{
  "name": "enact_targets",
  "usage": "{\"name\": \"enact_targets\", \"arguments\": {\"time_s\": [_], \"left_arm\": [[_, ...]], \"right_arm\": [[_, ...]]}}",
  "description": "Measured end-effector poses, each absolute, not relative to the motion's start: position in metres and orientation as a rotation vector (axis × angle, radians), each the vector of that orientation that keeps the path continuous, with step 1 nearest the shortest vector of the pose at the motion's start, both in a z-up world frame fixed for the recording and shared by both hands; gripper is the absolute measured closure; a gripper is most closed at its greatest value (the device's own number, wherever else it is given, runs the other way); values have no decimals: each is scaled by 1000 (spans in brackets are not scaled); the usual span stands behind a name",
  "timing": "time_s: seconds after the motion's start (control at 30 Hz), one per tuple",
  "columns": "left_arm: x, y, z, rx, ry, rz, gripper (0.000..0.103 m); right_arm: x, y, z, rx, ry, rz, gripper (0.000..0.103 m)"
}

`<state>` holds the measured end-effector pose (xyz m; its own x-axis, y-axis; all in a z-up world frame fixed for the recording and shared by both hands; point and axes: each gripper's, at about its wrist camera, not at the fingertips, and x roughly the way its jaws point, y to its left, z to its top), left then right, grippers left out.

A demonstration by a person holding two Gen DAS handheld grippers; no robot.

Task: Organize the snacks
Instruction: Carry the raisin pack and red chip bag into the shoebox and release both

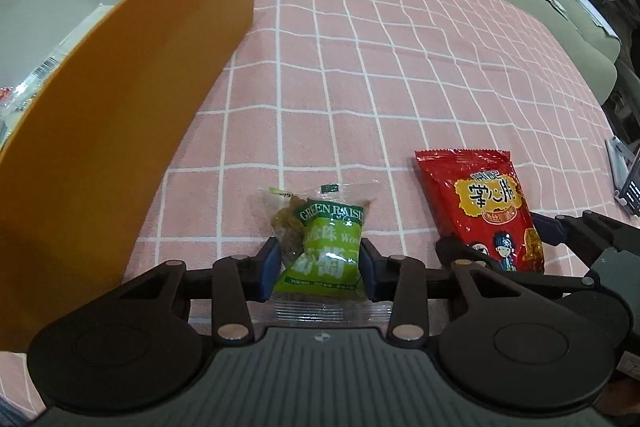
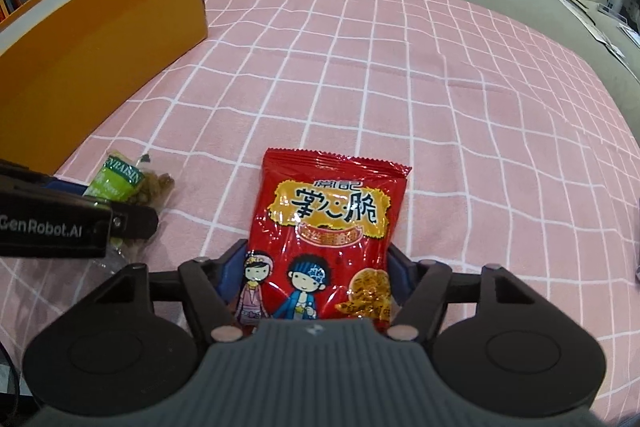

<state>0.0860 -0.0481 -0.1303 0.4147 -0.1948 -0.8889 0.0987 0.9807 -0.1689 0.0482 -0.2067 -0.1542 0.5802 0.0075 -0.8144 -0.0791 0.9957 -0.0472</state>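
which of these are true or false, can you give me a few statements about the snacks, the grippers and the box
1. The left gripper has the green raisin packet between its fingers. True.
2. The red snack bag lies inside the orange box. False: it lies on the pink checked cloth, between the right gripper fingers.
3. The orange box is empty. False: the left wrist view shows wrapped packets inside.
4. The raisin packet lies nearer the box than the red bag. True.
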Motion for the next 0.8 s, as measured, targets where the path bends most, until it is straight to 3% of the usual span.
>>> {"name": "enact_targets", "arguments": {"time_s": [0.27,0.8], "left_arm": [[80,-40,-104,-146,1075,-188,60],[63,4,-18,-148,895,-160,60]], "right_arm": [[42,-208,-136,-48,901,61,37],[31,-159,-34,-135,639,176,37]]}}
